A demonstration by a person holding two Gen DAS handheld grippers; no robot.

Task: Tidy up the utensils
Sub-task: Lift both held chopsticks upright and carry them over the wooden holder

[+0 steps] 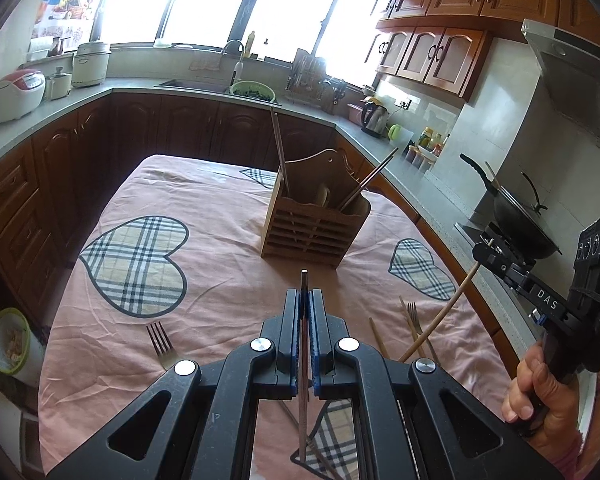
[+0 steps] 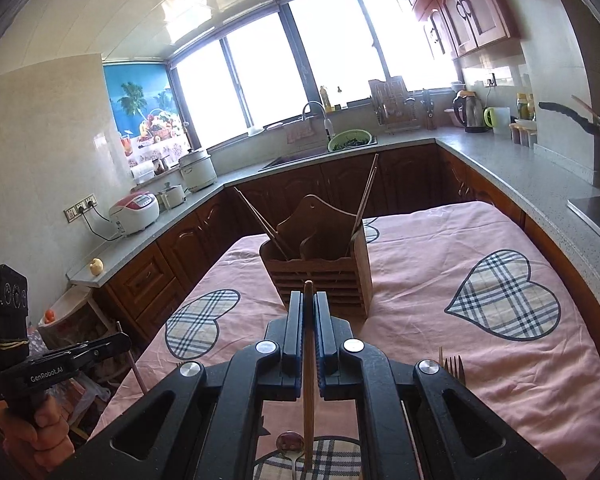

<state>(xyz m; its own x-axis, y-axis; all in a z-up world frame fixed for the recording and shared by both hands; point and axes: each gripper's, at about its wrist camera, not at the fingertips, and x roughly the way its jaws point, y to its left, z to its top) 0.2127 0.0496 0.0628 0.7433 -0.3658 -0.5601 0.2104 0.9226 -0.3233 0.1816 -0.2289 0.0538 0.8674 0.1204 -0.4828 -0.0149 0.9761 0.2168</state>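
A wooden utensil holder (image 1: 312, 224) stands on the pink tablecloth (image 1: 220, 280) with chopsticks leaning in its compartments; it also shows in the right wrist view (image 2: 320, 268). My left gripper (image 1: 305, 300) is shut on a metal chopstick (image 1: 303, 360), held above the table short of the holder. My right gripper (image 2: 309, 304) is shut on a wooden chopstick (image 2: 309, 380), also short of the holder; it shows at the right of the left wrist view (image 1: 490, 250). A fork (image 1: 161, 342) lies at the left, another fork (image 1: 414, 316) and wooden chopsticks at the right. A spoon (image 2: 290, 442) lies under my right gripper.
Grey countertops (image 1: 60, 108) with brown cabinets run around the table on three sides. A rice cooker (image 1: 18, 94), a sink (image 1: 196, 84), a kettle (image 1: 374, 118) and a wok (image 1: 520, 216) stand on them. A green bowl (image 1: 8, 340) sits low at the left.
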